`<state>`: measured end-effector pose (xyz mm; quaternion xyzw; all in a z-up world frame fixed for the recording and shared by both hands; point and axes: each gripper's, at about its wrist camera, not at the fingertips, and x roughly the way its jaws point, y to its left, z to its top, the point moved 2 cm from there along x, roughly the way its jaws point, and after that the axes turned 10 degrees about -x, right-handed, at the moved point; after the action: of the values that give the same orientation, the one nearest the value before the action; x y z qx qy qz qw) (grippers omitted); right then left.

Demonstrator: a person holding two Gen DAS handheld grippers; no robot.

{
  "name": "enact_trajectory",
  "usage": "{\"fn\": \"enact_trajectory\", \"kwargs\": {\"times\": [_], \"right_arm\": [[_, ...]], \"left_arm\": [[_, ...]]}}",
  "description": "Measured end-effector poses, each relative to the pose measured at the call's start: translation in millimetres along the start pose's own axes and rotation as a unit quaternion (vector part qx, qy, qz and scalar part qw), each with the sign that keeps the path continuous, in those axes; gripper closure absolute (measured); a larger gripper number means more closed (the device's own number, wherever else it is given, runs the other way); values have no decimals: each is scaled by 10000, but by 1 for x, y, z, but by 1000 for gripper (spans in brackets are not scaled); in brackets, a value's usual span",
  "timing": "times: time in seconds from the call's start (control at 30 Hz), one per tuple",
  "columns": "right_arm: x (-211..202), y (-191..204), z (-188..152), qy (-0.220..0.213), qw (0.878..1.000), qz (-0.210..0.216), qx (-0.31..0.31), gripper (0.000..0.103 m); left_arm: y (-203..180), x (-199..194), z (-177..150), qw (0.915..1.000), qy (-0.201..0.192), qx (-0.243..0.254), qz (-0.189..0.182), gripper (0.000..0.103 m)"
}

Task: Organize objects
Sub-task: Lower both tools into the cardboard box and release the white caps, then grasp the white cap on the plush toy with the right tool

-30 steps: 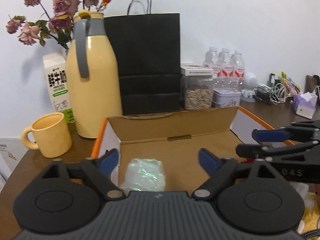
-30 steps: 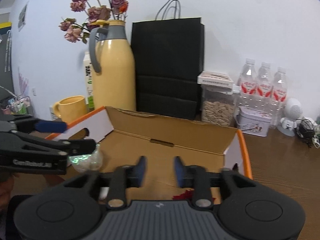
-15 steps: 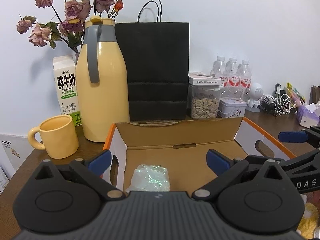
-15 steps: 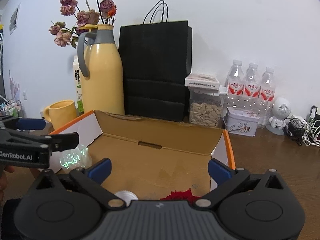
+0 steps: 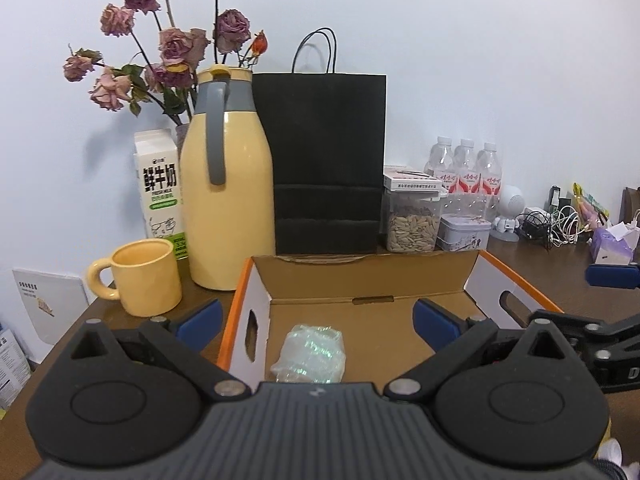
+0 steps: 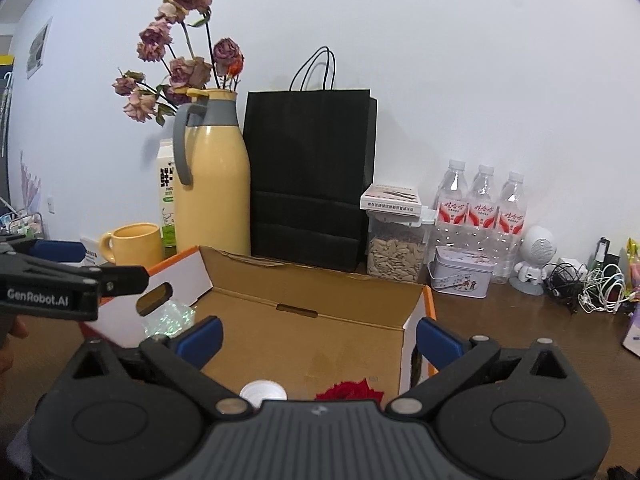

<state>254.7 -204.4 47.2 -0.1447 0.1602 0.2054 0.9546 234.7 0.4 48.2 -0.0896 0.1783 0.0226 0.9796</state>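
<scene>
An open cardboard box (image 5: pixel 472 264) with orange rims stands on the brown table. An iridescent wrapped bundle (image 5: pixel 310 354) lies on the box floor at its left end, just below my left gripper (image 5: pixel 318 320), which is open and holds nothing. In the right wrist view the bundle (image 6: pixel 168 318) shows past the box's left wall (image 6: pixel 180 276). My right gripper (image 6: pixel 319 340) stands wide open and empty above the box floor. Under it lie a red rose (image 6: pixel 348 390) and a small white round thing (image 6: pixel 262 392). Each view catches the other gripper at its edge.
Behind the box stand a yellow jug (image 5: pixel 228 208), a yellow mug (image 5: pixel 146 276), a milk carton (image 5: pixel 160 188), a black paper bag (image 5: pixel 326 160), a seed jar (image 5: pixel 412 220), a tin (image 5: pixel 464 232) and water bottles (image 5: pixel 466 176). Tangled cables (image 6: pixel 588 284) lie at the right.
My right gripper's jaws went from narrow to wide open. Both grippers drew back and rose a little, and the rose and white thing came into the right wrist view.
</scene>
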Motion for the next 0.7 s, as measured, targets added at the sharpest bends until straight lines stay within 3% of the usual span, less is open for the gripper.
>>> {"fn": "enact_trajectory", "kwargs": {"times": [0.53, 0.63, 0.7], "right_arm": [[-76, -6, -42, 144, 9996, -254, -50, 0], [-89, -6, -52, 167, 9995, -250, -84, 2], [-97, -7, -61, 210, 9995, -224, -94, 9]], "left_arm": [[17, -63, -27, 9996, 131, -62, 248, 0], [21, -74, -34, 9994, 174, -67, 308, 0], [25, -80, -40, 9991, 209, -79, 356, 0]]}}
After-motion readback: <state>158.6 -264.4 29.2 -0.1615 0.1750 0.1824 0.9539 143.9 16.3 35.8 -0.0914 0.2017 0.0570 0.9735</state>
